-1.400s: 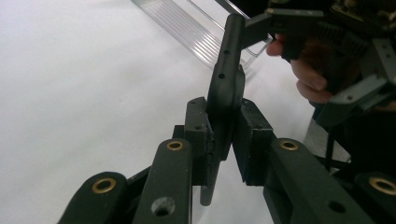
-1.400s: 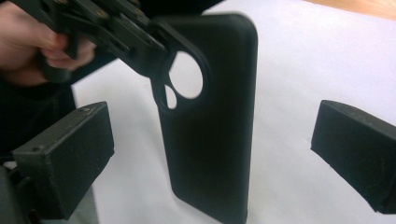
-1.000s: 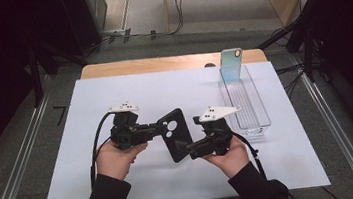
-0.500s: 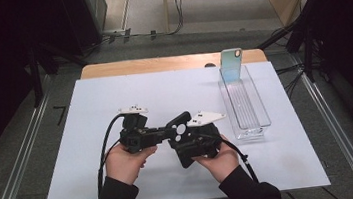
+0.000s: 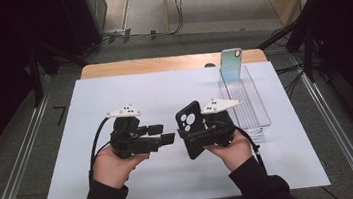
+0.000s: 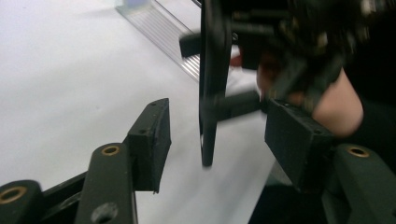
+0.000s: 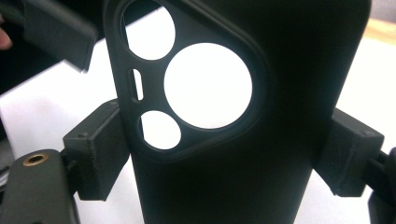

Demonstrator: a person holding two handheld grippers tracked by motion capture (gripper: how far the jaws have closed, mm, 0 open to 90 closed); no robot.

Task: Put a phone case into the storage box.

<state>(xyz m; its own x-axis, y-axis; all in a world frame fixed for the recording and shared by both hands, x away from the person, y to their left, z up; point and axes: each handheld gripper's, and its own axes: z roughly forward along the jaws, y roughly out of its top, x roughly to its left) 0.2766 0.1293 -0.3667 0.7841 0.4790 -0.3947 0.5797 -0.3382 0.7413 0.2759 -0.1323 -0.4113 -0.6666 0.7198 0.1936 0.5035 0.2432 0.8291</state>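
Two grippers meet over the white table sheet (image 5: 113, 91), and each view gives something of its own. From the high view, the right gripper (image 5: 189, 137) holds a black phone case (image 5: 191, 128) above the sheet, just left of the clear tray (image 5: 261, 112), at whose far end a pale phone (image 5: 231, 64) stands upright. The right gripper view adds the grip itself: both pads press on the case's (image 7: 280, 93) long side edges, with the white sheet showing through the camera cut-outs. The left gripper view catches the case (image 6: 211, 70) edge-on, a thin dark slab hanging ahead of the left gripper (image 5: 168, 133), whose jaws have just been opening and stand apart with nothing pressed between them. The case's long axis runs steeply up, tilted a little, cut-out end uppermost and away from the person, its lower end near the sheet
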